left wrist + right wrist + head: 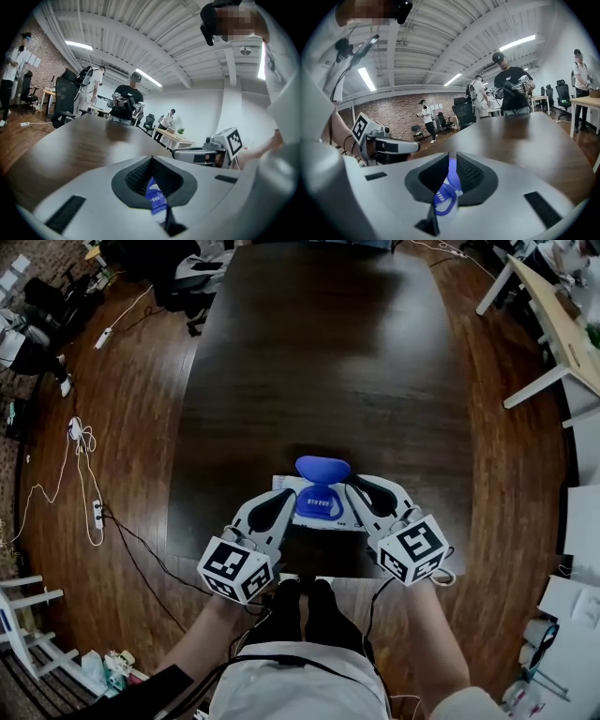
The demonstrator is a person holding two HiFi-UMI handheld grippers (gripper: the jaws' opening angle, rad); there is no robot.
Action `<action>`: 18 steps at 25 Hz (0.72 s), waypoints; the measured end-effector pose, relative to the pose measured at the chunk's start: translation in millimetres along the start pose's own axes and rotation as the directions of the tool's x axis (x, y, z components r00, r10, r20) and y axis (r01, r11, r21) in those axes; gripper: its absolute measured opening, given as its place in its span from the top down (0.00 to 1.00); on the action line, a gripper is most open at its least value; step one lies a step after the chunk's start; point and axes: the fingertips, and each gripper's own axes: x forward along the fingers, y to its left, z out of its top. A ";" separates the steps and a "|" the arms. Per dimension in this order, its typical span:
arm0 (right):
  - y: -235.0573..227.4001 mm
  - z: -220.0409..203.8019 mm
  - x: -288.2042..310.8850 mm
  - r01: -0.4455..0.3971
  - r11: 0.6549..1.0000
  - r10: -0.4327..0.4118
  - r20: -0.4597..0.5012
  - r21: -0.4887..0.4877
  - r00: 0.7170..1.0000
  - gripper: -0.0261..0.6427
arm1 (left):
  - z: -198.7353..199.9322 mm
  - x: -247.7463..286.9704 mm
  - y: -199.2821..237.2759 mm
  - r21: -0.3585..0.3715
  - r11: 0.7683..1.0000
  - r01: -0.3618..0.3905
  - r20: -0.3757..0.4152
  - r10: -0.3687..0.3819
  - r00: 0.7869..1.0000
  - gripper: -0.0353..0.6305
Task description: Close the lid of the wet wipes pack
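Left claw [152,158]: jaws together at the tips and gripping nothing. We only see a strip of the pack through the gap lower down

Right claw [453,155]: jaws a narrow slit apart and not clamped on anything. Blue plastic shows in the slit, and we can't tell whether it sits between the pads or just beyond them

The wet wipes pack [319,507] lies flat on the tabletop [319,362], near the edge closest to the person. The left claw tip is just beside the pack's left side and the right claw tip just beside its right side. From the head view we can't confirm that either one touches it

The blue lid [322,469] stands upright at the pack's far edge, so it's open and the closing is not yet done

Step, as we read it: both claws are lined up on the pack, ahead of the actual push

Next move, our call:
- get one claw behind or above the lid and tip it over towards the person's side of the pack
- press it down flat until it seats
- use the other claw to pin the pack, since it looks light and we'd expect it to slide on the smooth wood

Count:
- 2 claws
- 2 marker cubes [236,568], one per claw
- 1 pack
- 1 lid
- 1 tabletop
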 end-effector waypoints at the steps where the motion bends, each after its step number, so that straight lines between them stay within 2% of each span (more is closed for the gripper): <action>1: -2.8 -3.1 3.4 -0.002 1.000 0.002 -0.004 -0.001 1.000 0.91 | -3.1 2.1 1.8 -0.010 1.000 -0.003 0.000 0.003 1.000 0.94; 8: -28.8 -29.9 29.1 -0.013 0.999 0.011 -0.059 -0.039 0.998 0.78 | -22.9 11.2 11.0 -0.034 0.999 -0.018 -0.011 0.018 1.000 0.94; 13: -33.4 -44.7 47.8 -0.052 0.997 0.047 -0.104 -0.048 0.994 0.71 | -35.7 9.9 21.4 -0.033 0.999 -0.039 -0.033 0.038 0.999 0.94; 18: -32.6 -56.1 60.9 -0.081 0.996 0.074 -0.133 -0.045 0.988 0.70 | -35.4 6.1 25.9 -0.044 0.998 -0.052 -0.022 0.051 0.998 0.94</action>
